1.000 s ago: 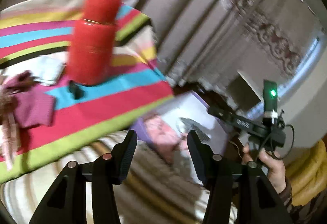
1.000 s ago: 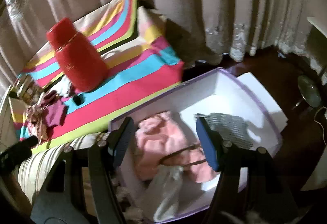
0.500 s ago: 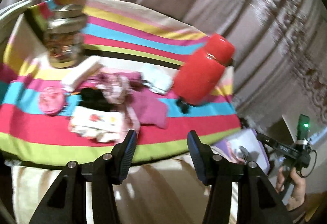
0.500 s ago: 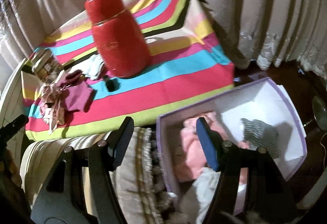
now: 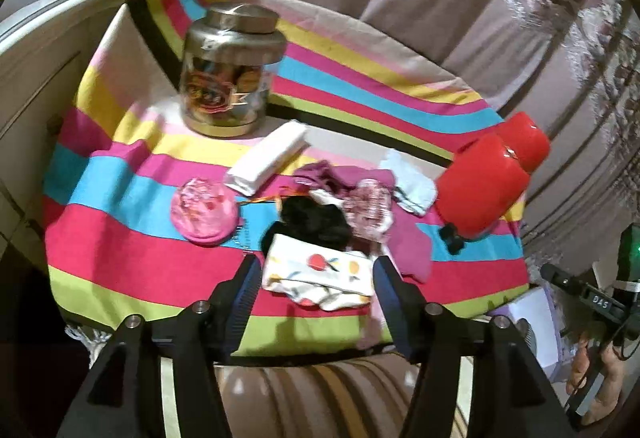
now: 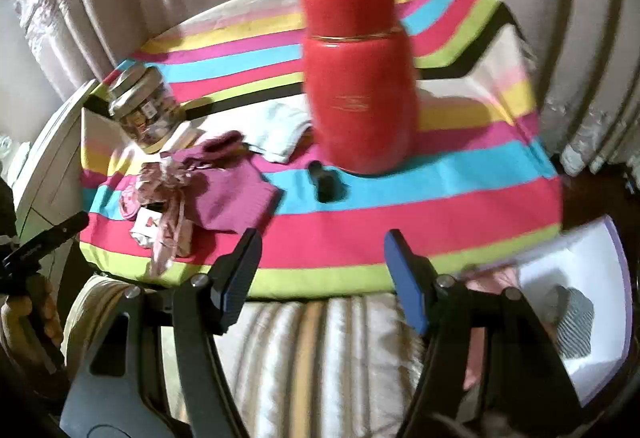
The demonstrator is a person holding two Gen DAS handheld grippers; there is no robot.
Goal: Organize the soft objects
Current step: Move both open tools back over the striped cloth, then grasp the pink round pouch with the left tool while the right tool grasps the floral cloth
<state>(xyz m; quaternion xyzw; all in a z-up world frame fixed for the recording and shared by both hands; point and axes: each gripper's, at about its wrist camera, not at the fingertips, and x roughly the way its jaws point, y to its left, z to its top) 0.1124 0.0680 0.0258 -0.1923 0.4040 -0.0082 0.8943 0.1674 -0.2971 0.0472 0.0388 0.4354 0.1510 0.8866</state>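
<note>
A pile of soft things lies on the striped cloth: a white fruit-print cloth, a black cloth, a magenta garment, a pink round pouch, a folded white cloth and a pale blue cloth. My left gripper is open and empty, just in front of the fruit-print cloth. My right gripper is open and empty over the cloth's front edge. The magenta garment lies to its left. The white box holding a pink garment and a striped grey one sits lower right.
A tall red thermos stands on the cloth, with a small black object at its foot. A glass jar with a metal lid stands at the back left. Curtains hang behind. A striped cushion lies below the table's front edge.
Both grippers have swung left, away from the box and toward the table. The left one now faces the pile of soft things. Both stay open and empty.
</note>
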